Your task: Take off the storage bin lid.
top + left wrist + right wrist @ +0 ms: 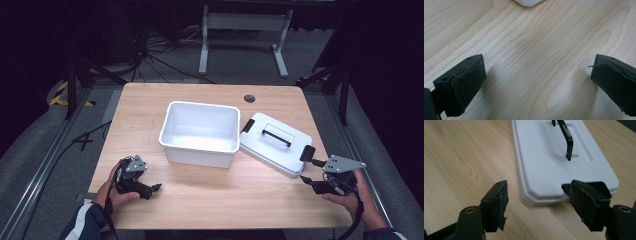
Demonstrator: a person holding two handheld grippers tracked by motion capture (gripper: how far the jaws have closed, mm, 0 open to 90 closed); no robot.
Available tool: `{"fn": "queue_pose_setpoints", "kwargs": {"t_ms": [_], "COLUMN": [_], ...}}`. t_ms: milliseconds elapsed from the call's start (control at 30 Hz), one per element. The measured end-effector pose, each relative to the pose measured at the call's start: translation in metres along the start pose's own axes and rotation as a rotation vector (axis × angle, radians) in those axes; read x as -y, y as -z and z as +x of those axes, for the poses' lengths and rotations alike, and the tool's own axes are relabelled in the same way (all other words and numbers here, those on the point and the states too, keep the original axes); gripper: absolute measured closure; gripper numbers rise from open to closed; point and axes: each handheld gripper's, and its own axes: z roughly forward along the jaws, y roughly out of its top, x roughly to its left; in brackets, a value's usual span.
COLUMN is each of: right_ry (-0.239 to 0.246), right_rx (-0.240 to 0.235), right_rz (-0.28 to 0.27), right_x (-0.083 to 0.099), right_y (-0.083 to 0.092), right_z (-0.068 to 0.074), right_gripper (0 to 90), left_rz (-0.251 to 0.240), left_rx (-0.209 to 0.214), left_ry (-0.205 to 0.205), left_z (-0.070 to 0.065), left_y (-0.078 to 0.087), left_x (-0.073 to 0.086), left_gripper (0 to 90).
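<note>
Right tool open, jaws apart at near short end of lid, not gripping. Lid flat on surface, long axis running straight away from tool, toward box. Left tool open, well apart.

Both grippers, left gripper and right gripper, gape wide.
</note>
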Motion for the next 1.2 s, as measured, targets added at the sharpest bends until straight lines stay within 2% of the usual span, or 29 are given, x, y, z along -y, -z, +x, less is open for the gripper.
{"fn": "queue_pose_setpoints", "kwargs": {"t_ms": [133, 267, 333, 367, 567, 633, 700, 900, 967, 1200], "right_ry": [-0.007, -0.047, -0.051, -0.072, -0.107, -0.146, -0.174, -0.212, -0.211, -0.219], "right_rx": [-0.008, -0.019, -0.026, -0.028, -0.058, -0.077, -0.067, -0.086, -0.085, -0.075], "right_rz": [-0.007, -0.004, -0.002, -0.005, 0.002, -0.003, -0.015, -0.013, -0.010, -0.010], "right_x": [0.012, 0.024, 0.027, 0.033, 0.050, 0.056, 0.059, 0.062, 0.061, 0.061], "right_y": [-0.004, -0.007, -0.009, -0.012, -0.022, -0.025, -0.027, -0.028, -0.028, -0.028], "right_z": [0.002, 0.004, 0.004, 0.005, 0.006, 0.006, 0.005, 0.001, 0.001, 0.002], "right_gripper": [31.3, 31.2, 31.2, 31.3, 31.3, 31.1, 29.2, 28.0, 27.5, 26.5], "left_rz": [-0.001, 0.000, 0.000, 0.000, 0.004, 0.003, 0.002, -0.001, -0.002, -0.003], "left_rx": [0.000, 0.000, 0.000, 0.000, 0.004, 0.006, 0.006, 0.001, 0.001, 0.001], "left_ry": [0.001, 0.000, 0.000, 0.000, -0.001, 0.004, 0.005, -0.003, 0.008, 0.009], "left_z": [0.000, 0.000, 0.000, 0.000, 0.000, 0.000, 0.000, 0.001, 0.000, 0.000], "left_y": [0.000, 0.000, 0.000, 0.000, 0.000, 0.000, 0.000, -0.001, -0.001, -0.001], "left_x": [0.000, 0.000, 0.000, 0.000, 0.000, 0.000, 0.000, -0.001, 0.000, 0.000], "left_gripper": [0.4, 0.4, 0.4, 0.4, 0.3, 0.2, 0.1, 0.1, 0.1, 0.1]}}
